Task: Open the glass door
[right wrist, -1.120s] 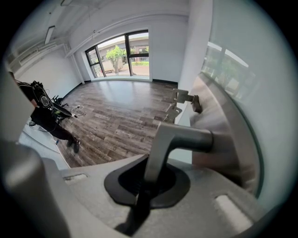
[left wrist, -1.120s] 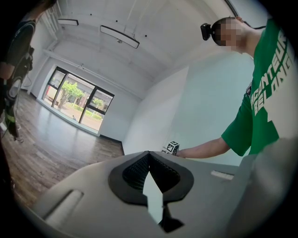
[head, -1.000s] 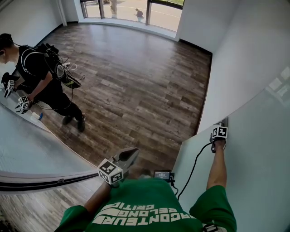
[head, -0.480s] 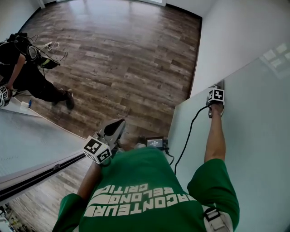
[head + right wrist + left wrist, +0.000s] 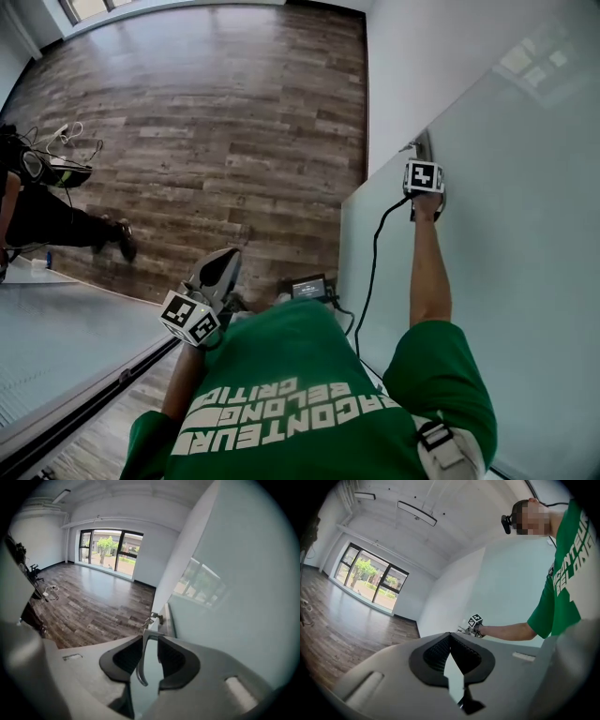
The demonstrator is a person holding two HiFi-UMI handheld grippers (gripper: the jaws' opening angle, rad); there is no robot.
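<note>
Door handle (image 5: 140, 666) sits between right gripper's (image 5: 151, 644) opening jaws

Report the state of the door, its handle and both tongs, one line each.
glass door: looks open, with floor showing past its free edge; how far is unclear.
handle: between the jaws of the right tongs, not clamped.
right tongs: jaws apart and just been opening, around the handle.
left tongs: jaws together, nothing between them, held in the air.
</note>
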